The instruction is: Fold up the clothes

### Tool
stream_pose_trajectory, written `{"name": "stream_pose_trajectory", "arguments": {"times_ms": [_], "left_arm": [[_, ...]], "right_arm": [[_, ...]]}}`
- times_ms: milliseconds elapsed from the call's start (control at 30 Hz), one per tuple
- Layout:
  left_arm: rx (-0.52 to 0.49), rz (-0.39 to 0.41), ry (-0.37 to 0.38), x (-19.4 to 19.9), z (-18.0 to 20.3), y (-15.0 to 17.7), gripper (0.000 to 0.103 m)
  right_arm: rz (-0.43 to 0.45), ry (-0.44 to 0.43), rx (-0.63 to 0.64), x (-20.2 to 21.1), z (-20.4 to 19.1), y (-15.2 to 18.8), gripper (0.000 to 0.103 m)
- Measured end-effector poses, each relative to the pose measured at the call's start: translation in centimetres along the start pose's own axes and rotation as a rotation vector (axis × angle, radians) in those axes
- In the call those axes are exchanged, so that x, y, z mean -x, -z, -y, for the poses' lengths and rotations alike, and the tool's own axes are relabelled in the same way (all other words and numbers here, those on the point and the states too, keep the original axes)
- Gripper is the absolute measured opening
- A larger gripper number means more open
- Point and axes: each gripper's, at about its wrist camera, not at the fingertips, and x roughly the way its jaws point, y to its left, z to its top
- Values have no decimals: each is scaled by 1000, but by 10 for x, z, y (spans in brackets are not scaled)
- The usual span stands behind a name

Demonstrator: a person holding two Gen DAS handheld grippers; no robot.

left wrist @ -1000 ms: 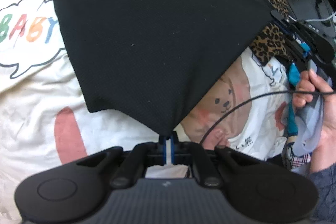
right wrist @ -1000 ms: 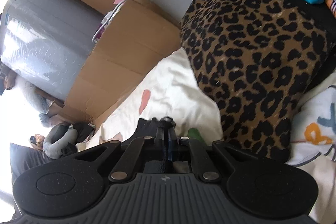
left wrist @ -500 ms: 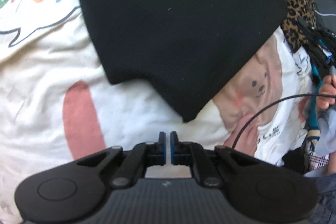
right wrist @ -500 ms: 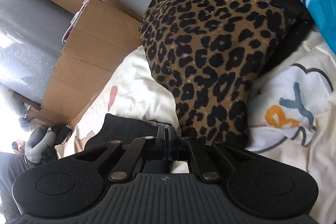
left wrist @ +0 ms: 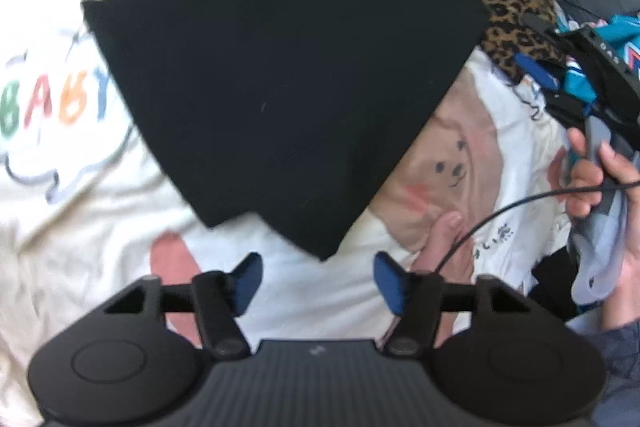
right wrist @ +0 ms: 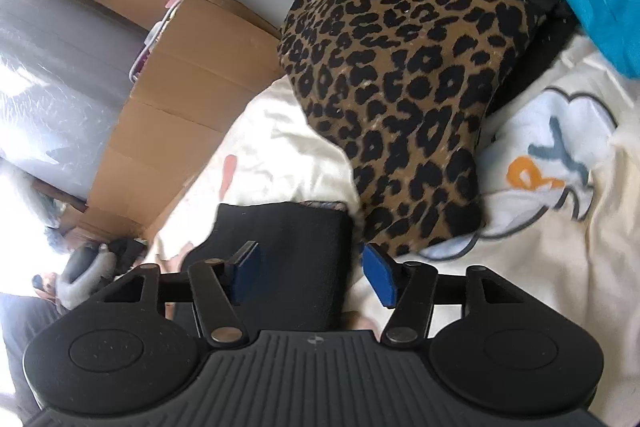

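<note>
Now folded black garment (left wrist: 288,75) lies flat; both claws just opened, empty.

Cardboard box (right wrist: 160,99) beside grey plastic-wrapped bulk (right wrist: 52,75); black cable (left wrist: 500,211) over cartoon-printed bedsheet (left wrist: 80,219).

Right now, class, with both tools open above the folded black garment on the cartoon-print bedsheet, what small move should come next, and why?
Probably lift both tools clear. The left tool and right tool have just opened, and the folded black knit garment lies flat on the cream cartoon-print bedsheet, gripped by neither, so this fold looks finished.
</note>
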Motion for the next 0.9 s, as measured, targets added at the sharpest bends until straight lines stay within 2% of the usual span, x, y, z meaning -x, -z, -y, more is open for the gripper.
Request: {"name": "stream_pose_trajectory", "arguments": {"times_ms": [100,267,367,533,700,900], "left_arm": [[-30,5,-20,13,12,-16,66],[-89,24,-19,37,35,-34,68],[-135,35,4,51,50,-36,70],[-137,75,-23,85,65,-38,73],[-240,104,-45,120,87,-37,80],[-241,111,-42,139,101,-54,80]], "right_arm": [[-17,-7,3,10,-11,-2,71],[-53,1,10,34,-26,-13,72],[-84,3,37,52,-37,-17,77],[-107,-6,59,78,-53,-21,82],[-124,-59,70,97,-68,-16,88],[-133,-52,122,109,-89,-5,90]]}}
